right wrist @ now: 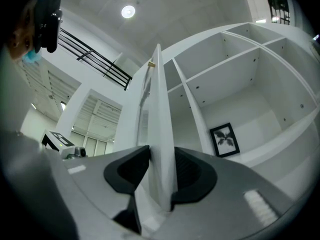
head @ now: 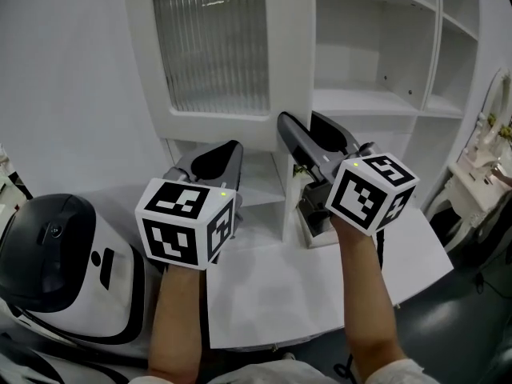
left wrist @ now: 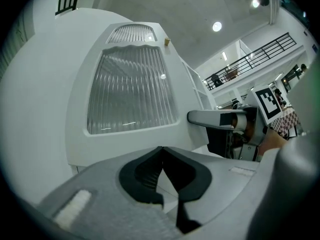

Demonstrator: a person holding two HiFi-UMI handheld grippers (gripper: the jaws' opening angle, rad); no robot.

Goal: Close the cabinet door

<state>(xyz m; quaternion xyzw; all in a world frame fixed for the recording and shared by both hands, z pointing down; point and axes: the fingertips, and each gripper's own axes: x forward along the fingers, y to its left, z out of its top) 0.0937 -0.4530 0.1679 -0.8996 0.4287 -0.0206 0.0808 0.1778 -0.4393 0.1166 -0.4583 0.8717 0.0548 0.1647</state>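
A white table (head: 432,254) in a pale, white-walled room carries a tall white shelf unit (head: 376,94), whose open compartments fill the head view from 12 to 2 o'clock. The cabinet door (head: 212,46), a white frame round a ribbed glass panel, stands swung open at 11 o'clock, with its right-hand edge near the middle of the view. The right gripper (right wrist: 161,156), held in the person's hand with its marker cube at 3 o'clock, reaches up to that edge. In the right gripper view its jaws are partly apart with the door's thin edge standing upright between them, the dark pads close along either face. A small framed picture (right wrist: 224,140) leans in a compartment at 3 o'clock there. The left gripper (left wrist: 161,149), with its cube at 8 o'clock in the head view, points toward the door's lower frame. Its jaws meet at the tips with nothing held. A rounded black-and-white machine (head: 56,254) sits at 8 o'clock, beside the table.
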